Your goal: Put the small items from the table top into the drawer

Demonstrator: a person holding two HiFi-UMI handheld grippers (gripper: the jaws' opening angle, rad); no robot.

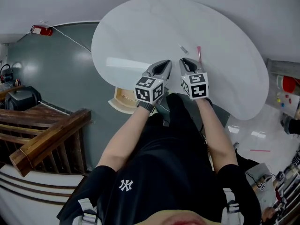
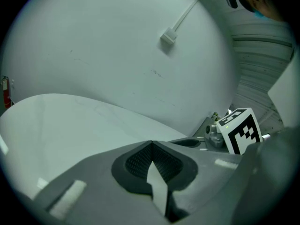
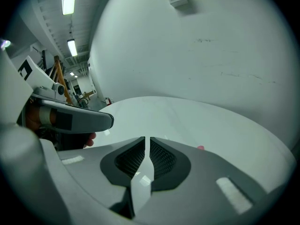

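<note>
The white round table [image 1: 136, 36] carries two small items near its front edge: a pink pen-like stick [image 1: 198, 53] and a small clear-grey piece [image 1: 183, 48]. My left gripper [image 1: 165, 63] hovers over the table's near edge, its jaws touching at the tip with nothing in them [image 2: 151, 143]. My right gripper [image 1: 185, 60] is beside it, just short of the pink stick, with a narrow gap between its jaws and nothing between them [image 3: 147, 139]. The pink stick's tip peeks over the right jaw [image 3: 200, 148]. An open wooden drawer [image 1: 123, 99] shows under the table, left of my arms.
A dark wooden railing [image 1: 47, 135] runs at the lower left. A red object [image 1: 41, 30] lies on the grey floor by the far wall. A red container [image 1: 290, 84] and clutter sit at the right edge.
</note>
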